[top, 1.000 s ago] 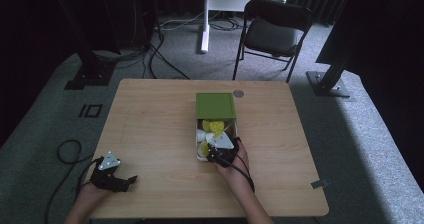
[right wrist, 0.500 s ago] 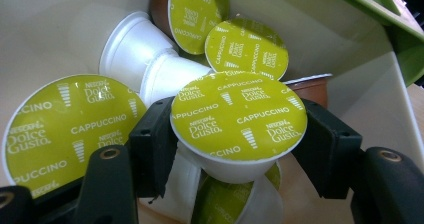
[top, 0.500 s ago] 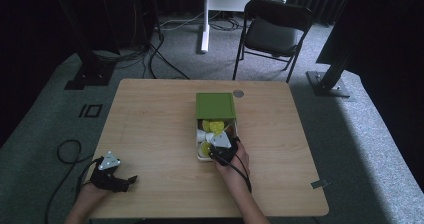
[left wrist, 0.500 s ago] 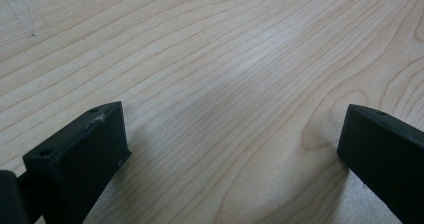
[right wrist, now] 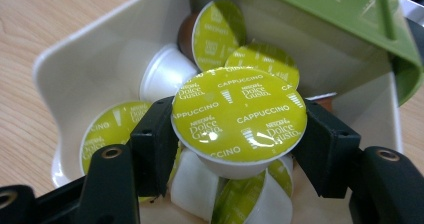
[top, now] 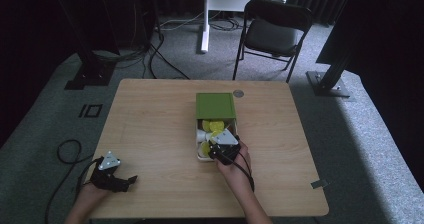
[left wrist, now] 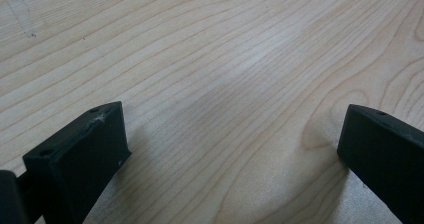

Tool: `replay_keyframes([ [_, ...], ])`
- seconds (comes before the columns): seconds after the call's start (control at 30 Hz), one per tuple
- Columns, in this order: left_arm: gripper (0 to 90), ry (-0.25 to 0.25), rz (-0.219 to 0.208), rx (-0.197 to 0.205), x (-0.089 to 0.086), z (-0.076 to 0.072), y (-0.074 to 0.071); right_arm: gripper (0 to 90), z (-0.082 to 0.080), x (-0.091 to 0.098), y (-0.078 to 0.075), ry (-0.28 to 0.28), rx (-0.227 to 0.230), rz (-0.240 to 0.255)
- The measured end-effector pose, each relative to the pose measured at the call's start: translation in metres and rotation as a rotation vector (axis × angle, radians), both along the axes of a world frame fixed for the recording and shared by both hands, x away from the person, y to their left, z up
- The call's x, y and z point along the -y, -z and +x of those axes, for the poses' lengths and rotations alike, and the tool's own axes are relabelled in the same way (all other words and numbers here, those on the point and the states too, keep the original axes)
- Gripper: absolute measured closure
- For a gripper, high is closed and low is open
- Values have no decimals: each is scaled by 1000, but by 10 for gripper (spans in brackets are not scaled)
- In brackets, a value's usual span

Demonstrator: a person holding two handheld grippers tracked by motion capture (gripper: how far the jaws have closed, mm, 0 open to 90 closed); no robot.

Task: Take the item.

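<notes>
Right gripper (right wrist: 239, 149) clamped on a Dolce Gusto cappuccino capsule (right wrist: 239, 115) over the white capsule box (right wrist: 70, 49), green lid (top: 215, 105) at its far end, left gripper (left wrist: 235, 149) jaws apart on the wooden table (left wrist: 225, 44), near left

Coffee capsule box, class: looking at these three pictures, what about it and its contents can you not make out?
- Capsule count: right gripper view, the held capsule and green lid cover others.
- Box bottom: same view, buried under capsules.
- Capsule print: high view, too small; right gripper overlaps the box.
- Box near wall: right gripper view, cut off by the bottom edge.
</notes>
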State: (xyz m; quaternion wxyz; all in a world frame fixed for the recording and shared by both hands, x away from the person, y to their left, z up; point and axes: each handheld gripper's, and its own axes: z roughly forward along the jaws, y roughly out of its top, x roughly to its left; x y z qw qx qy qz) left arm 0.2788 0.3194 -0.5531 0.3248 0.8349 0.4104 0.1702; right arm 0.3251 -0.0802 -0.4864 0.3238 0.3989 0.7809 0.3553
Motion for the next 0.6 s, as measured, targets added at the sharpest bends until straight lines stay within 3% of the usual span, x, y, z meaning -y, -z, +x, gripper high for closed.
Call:
replay_keyframes([
  [0.1, 5, 0, 0, -1, 0, 0, 0, 384, 0, 3, -4, -15, -15, 44],
  [0.2, 5, -2, -1, 0, 0, 0, 0, 384, 0, 6, -9, -33, -16, 59],
  [0.27, 6, -2, -1, 0, 0, 0, 0, 385, 0, 7, -12, -45, -3, 37],
  [0.6, 5, 0, 0, 0, 0, 0, 0, 384, -2, 17, -33, -81, 16, 88],
])
